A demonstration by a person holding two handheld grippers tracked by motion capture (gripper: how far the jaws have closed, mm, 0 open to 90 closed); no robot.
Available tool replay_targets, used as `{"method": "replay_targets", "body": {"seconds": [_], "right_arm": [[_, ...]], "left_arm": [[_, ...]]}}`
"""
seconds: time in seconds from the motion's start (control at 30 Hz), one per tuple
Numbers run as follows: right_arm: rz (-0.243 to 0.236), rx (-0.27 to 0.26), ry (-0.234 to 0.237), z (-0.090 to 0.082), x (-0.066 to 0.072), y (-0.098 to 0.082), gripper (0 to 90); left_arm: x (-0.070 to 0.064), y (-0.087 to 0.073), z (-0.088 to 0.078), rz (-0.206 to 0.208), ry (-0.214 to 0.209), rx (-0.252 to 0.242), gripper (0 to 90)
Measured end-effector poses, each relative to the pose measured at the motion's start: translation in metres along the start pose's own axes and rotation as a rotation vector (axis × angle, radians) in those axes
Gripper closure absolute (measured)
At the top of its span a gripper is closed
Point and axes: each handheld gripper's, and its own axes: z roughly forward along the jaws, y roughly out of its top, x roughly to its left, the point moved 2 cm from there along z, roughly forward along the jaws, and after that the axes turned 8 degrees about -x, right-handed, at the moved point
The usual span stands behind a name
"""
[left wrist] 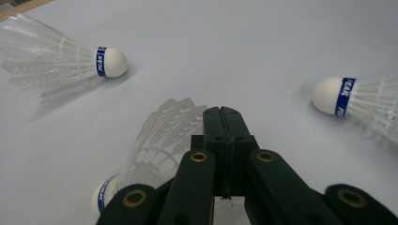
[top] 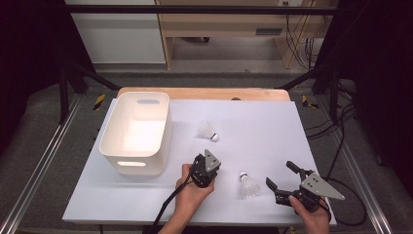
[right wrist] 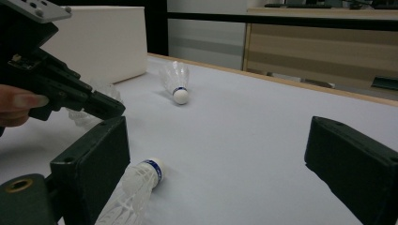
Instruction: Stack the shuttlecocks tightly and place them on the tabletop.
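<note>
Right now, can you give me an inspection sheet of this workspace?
Surface: white table sheet, flat, on a wooden top.
Job's things: white bin at left, nothing seen inside; far shuttlecock lying mid-table; near shuttlecock beside the right gripper; third shuttlecock at the left gripper's jaws.
Clutter: nothing seen.
Grippers: left gripper shut, apparently pinching the third shuttlecock's feathers; right gripper open, holding nothing.
Cables: left cable runs off the near edge; right cable loops past the right edge.
Surroundings: black frame, wooden furniture, floor cables.
</note>
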Motion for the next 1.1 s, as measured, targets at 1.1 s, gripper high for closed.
{"method": "replay_targets", "body": {"seconds": [1.1], "right_arm": [[0.011, 0.019, 0.006, 0.001, 0.0, -0.002, 7.6]], "left_arm": [[-0.001, 0.031, -0.011, -0.075, -0.059, -0.125, 89.3]]}}
